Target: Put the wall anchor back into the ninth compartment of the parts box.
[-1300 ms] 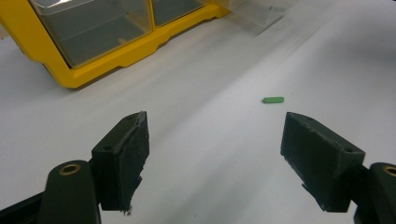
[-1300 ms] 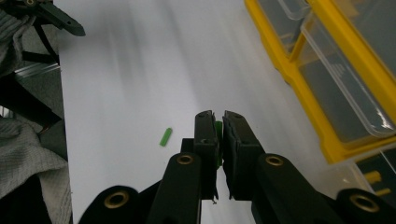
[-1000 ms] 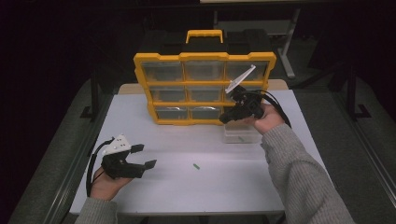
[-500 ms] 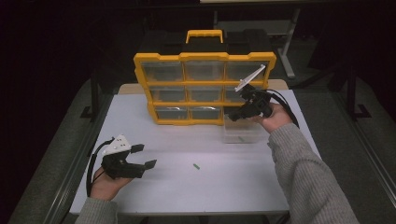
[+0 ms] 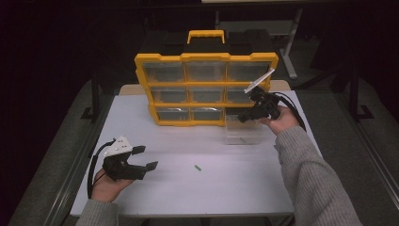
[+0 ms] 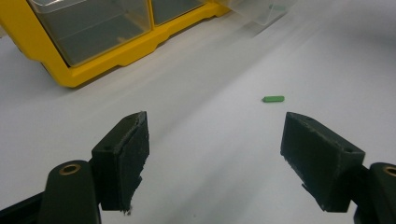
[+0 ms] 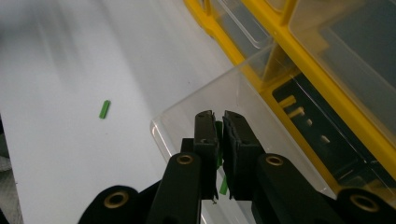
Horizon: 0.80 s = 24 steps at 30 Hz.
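My right gripper point(image 7: 218, 122) clenched a small green plastic stick point(image 7: 219, 151) over the clear plastic drawer point(image 5: 243, 136); my left gripper point(image 6: 214, 142) stayed released.

Before me stands a yellow organizer point(image 5: 205, 89) with clear drawers and a yellow handle point(image 5: 205, 36), resting on the white surface point(image 5: 188, 193). Behind it, in the dark, I see a grey metal stand point(image 5: 287, 42).
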Available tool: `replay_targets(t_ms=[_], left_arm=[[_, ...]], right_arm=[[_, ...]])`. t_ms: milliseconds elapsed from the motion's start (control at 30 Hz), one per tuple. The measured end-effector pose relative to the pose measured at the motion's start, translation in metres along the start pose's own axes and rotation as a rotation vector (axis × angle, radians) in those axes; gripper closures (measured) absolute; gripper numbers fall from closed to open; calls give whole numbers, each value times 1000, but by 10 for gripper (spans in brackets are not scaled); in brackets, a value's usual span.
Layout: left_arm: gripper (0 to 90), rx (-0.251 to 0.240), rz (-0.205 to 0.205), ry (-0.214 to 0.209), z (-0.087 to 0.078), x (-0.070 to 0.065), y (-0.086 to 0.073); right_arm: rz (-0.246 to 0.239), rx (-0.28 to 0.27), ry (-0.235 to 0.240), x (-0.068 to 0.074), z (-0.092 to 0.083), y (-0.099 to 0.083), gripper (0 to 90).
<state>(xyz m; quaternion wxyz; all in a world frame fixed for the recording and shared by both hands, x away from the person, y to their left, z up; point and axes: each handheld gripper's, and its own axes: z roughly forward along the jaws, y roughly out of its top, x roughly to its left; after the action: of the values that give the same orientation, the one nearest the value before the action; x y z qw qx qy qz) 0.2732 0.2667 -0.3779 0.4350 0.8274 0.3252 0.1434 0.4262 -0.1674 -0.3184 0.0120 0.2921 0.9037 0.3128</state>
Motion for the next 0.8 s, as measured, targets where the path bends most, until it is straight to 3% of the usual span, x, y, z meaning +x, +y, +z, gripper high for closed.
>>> replay_targets(t_ms=[800], left_arm=[[233, -4, 4, 2, 0, 1, 0]], right_arm=[[43, 23, -12, -11, 20, -17, 829]])
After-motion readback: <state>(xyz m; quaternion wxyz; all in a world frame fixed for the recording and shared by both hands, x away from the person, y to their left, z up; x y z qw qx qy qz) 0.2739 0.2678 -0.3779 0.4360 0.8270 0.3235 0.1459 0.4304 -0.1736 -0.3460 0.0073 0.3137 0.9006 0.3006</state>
